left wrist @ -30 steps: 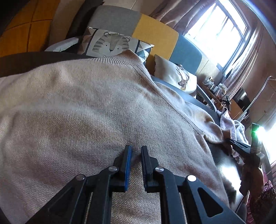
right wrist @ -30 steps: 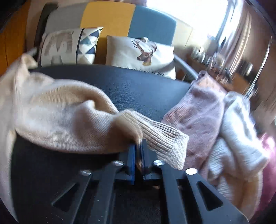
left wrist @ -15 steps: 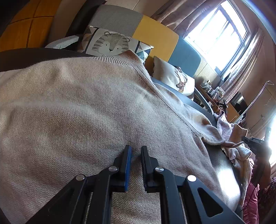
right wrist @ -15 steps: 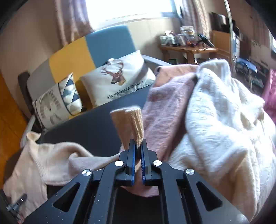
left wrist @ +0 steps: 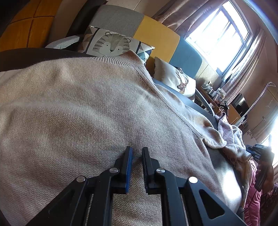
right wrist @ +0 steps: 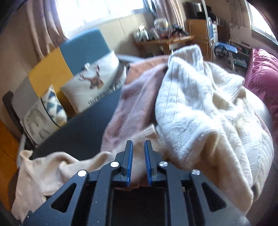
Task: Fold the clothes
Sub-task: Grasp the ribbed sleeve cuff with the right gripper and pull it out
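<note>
- A sofa with a backrest of grey, mustard-yellow and teal-blue fabric panels (left wrist: 154,33) stands at the far side.
- Two cushions lean on it: a white cushion with a tiger face and triangle pattern (left wrist: 111,45) on the left, a cream cushion printed with a deer head (left wrist: 175,80) on the right.
- A bright multi-pane window (left wrist: 220,29) with beige-pink curtains (left wrist: 173,13) floods the room with daylight.
- An orange wooden panelled wall (left wrist: 22,27) fills the far left.
- A cluttered wooden side table (right wrist: 165,40) stands far right, beyond the sofa.
- A crimson quilted bedspread (right wrist: 262,69) lies at the right edge.
</note>
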The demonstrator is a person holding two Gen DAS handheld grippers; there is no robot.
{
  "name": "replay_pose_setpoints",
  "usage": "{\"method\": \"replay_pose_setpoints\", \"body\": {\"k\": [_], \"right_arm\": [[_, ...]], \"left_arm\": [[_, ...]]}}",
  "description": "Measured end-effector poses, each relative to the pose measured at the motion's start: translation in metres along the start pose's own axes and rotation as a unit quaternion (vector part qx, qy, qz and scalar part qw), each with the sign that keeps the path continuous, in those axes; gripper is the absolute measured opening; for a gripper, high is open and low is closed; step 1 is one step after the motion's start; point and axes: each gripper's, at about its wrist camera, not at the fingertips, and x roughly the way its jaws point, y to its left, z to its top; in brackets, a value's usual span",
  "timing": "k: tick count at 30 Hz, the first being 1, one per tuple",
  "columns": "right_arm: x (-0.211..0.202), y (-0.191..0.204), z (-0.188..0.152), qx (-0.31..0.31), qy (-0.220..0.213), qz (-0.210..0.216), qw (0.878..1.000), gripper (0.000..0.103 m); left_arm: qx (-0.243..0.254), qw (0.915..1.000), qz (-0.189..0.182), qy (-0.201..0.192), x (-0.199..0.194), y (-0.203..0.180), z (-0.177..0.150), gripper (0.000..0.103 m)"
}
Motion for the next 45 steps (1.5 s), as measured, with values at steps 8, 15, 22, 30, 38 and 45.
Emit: {"method": "replay_pose_setpoints", "body": {"k": [8, 15, 22, 30, 38, 45], "right_arm": [[0.061, 0.045, 0.011, -0.096, 0.118, 0.038, 0.988, 0.032], [0.11, 0.037, 0.027, -0.128, 0.209, -0.025, 0.969, 0.049], [0.132, 0.057, -0.001, -0.268, 0.251, -0.082, 0.927, 0.048], [0.108, 0.046, -0.004, -0.275, 0.212, -0.039, 0.937, 0.008], [0.046, 0.044, 0.0, -0.277, 0.146, 0.032, 0.949, 0.008], [0.026, 0.045, -0.009, -0.264, 0.125, 0.073, 0.954, 0.008]], "left_arm": [[0.002, 1.0, 0.002, -0.001, 0.001, 0.0, 0.001, 0.01], [0.001, 1.0, 0.0, -0.002, 0.002, 0.002, 0.0, 0.01], [0.101, 0.9904, 0.091, 0.028, 0.011, -0.047, 0.008, 0.018], [0.115, 0.9916, 0.009, 0.059, 0.04, -0.126, 0.035, 0.018], [0.251, 0.9607, -0.058, 0.104, 0.097, -0.245, 0.026, 0.021], [0.315, 0.9333, -0.054, 0.164, 0.142, -0.286, -0.002, 0.021]]}}
